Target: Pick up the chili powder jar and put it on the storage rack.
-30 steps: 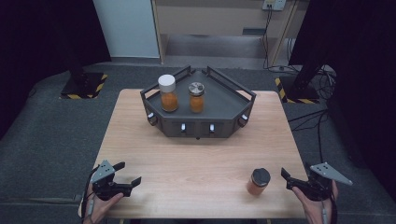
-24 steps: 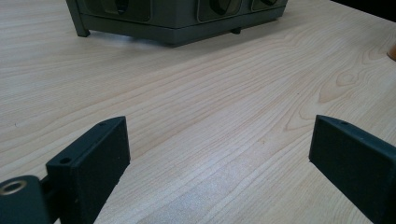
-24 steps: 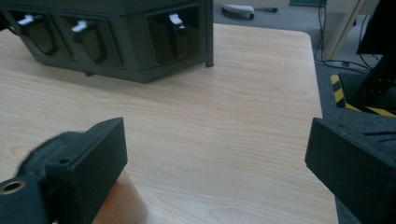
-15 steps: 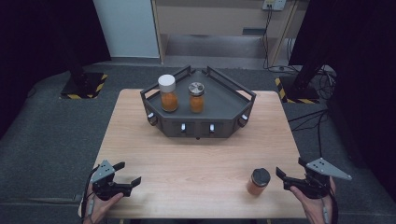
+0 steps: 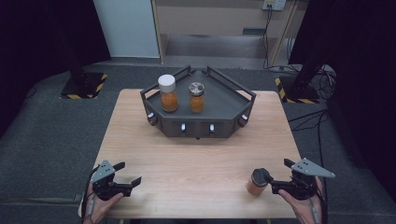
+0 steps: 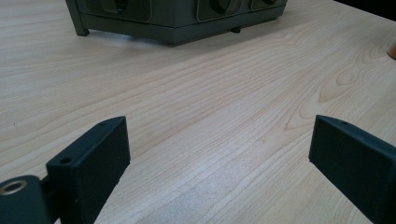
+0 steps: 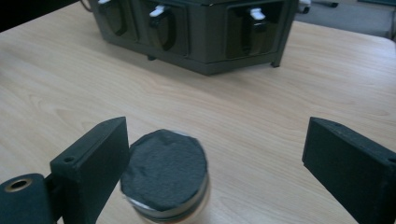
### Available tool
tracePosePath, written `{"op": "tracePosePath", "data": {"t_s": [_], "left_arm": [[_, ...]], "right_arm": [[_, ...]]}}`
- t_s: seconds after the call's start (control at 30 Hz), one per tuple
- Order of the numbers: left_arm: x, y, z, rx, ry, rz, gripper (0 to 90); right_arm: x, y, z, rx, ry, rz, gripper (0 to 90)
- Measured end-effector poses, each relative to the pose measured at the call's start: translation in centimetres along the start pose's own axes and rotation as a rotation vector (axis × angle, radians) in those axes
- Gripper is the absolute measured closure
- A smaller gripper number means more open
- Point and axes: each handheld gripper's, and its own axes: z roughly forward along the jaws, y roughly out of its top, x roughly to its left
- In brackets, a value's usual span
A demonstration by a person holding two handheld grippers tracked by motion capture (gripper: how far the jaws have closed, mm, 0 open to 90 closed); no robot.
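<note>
Right gripper [image 5: 276,183] has closed in on the small orange-filled jar with the black lid [image 5: 258,181] over the last second: earlier it sat off by the table's right edge, now its jaws bracket the jar near the front right of the light wooden table [image 5: 196,154]. Reads as approach done, grasp not yet made. In the right gripper view the jaws are spread wide, nothing clamped; jar [image 7: 164,179] sits between them but hard against the left jaw, touching or nearly so, big gap to the other. I'd centre it before closing or it'll get shoved sideways. Left gripper [image 5: 126,179] hasn't moved, parked at the front left corner, jaws wide apart and holding nothing, bare wood between them in the left gripper view. Dark grey angular tray with raised rails [image 5: 224,98] at the table's far middle already carries two orange-filled jars, white-capped one [image 5: 167,92] and metal-capped one [image 5: 196,96], side by side. Likely destination for the third.
</note>
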Motion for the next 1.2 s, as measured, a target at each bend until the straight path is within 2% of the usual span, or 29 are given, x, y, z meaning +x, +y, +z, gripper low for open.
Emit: {"op": "tracePosePath", "data": {"t_s": [0.5, 0.9, 1.13, 1.2], "left_arm": [[0.0, 0.0, 0.0, 0.0, 0.0, 0.001, 4.3], [0.0, 0.0, 0.0, 0.002, -0.001, 0.002, 4.5], [0.0, 0.0, 0.0, 0.002, 0.0, 0.003, 4.5], [0.0, 0.0, 0.0, 0.002, 0.0, 0.002, 4.5]], "right_arm": [[0.8, -0.1, 2.0, 0.052, 0.077, -0.044, 12.4], [0.8, -0.8, 3.5, 0.096, 0.081, -0.046, 19.0], [0.6, -1.4, 4.1, 0.108, 0.078, -0.041, 28.1], [0.8, -1.7, 4.0, 0.091, 0.07, -0.047, 32.2]]}}
